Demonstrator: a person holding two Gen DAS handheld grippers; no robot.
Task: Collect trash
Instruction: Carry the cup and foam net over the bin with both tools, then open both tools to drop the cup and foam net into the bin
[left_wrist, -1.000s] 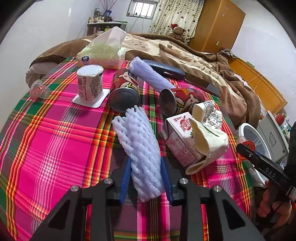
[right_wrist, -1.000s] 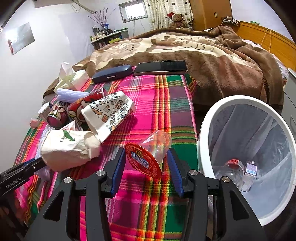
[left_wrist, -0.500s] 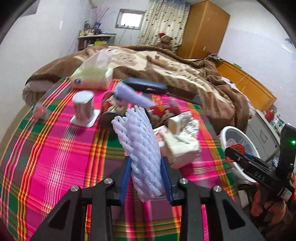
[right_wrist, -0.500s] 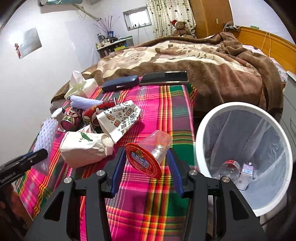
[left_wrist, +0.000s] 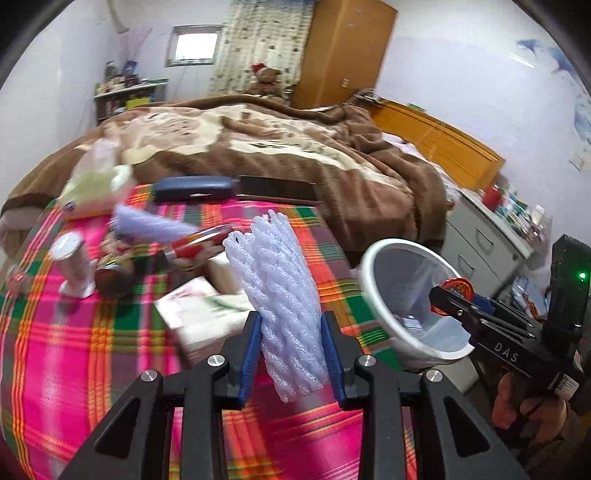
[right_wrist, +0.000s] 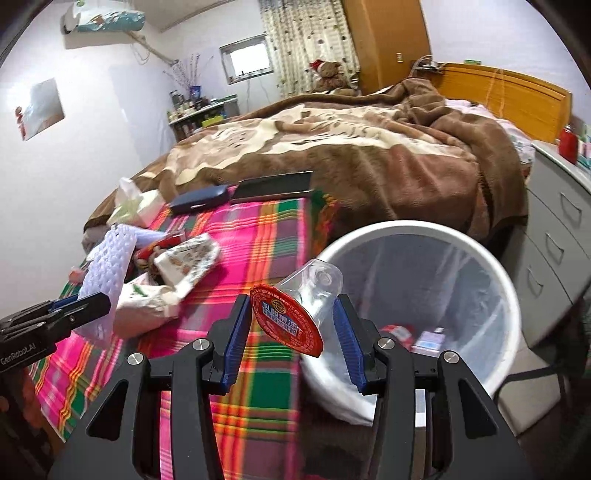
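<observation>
Two loads: each gripper carries one piece of trash, both raised off the plaid blanket.
Left gripper: closed on the purple foam net, which stands upright between the blue pads, over the blanket's near edge.
Right gripper: clamped across a clear plastic cup with a red lid, lid end toward the camera, held at the bin's near rim.
Bin: the white trash bin sits off the blanket's right edge, lined with a bag, a few items already at the bottom.
Step in hand: probably carrying both pieces over to drop them in.
How to do it well: bring the cup fully over the opening before letting go, since it sits only at the rim now; then swing the foam net right past the blanket's edge. The net is light and springy, so release low and near the bin's centre.
Left behind: cans, cartons and a paper bag in a cluster at the blanket's left side.
</observation>
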